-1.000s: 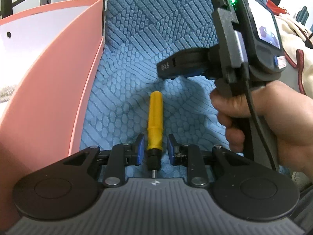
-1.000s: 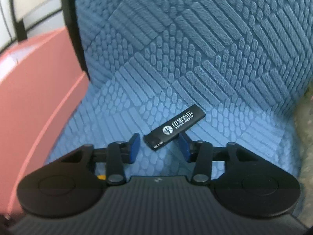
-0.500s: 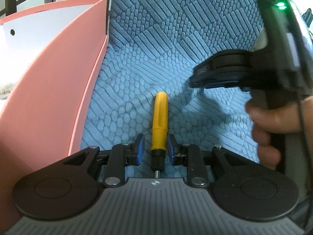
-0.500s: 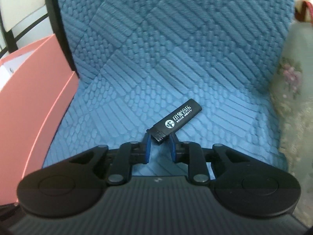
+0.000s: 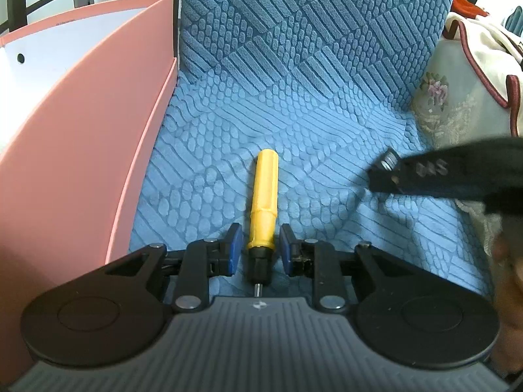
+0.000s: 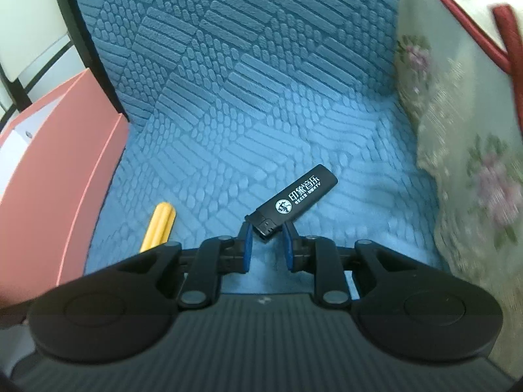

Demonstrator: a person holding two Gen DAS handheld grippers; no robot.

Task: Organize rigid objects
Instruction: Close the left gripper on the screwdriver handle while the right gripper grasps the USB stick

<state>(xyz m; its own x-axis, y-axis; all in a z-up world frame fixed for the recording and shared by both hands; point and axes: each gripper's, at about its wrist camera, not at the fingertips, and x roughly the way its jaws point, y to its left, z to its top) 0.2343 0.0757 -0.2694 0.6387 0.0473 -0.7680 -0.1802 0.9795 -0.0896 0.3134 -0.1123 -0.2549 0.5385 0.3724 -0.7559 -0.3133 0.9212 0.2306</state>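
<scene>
A yellow-handled screwdriver (image 5: 263, 202) lies on the blue textured seat (image 5: 327, 137), its metal tip toward the left wrist camera. My left gripper (image 5: 260, 238) straddles its collar, and a thin strip of cloth shows between each blue pad and the tool. In the right wrist view a black lighter (image 6: 297, 196) with white print is clamped at its head end by my right gripper (image 6: 265, 232), its body slanting up to the right. The screwdriver's handle (image 6: 160, 222) shows to the left there. The right gripper (image 5: 380, 176) appears blurred at the right of the left wrist view.
A pink open box (image 5: 81, 137) stands against the seat's left side, also visible as the pink box (image 6: 49, 189). A pale floral cushion (image 6: 474, 150) with red piping borders the right. The patterned backrest (image 5: 310, 32) rises behind. A blurred hand (image 5: 510, 261) is at the right edge.
My right gripper closed on the lighter's head and carried it to the right, away from the pink box. The left gripper and the screwdriver stayed put.
</scene>
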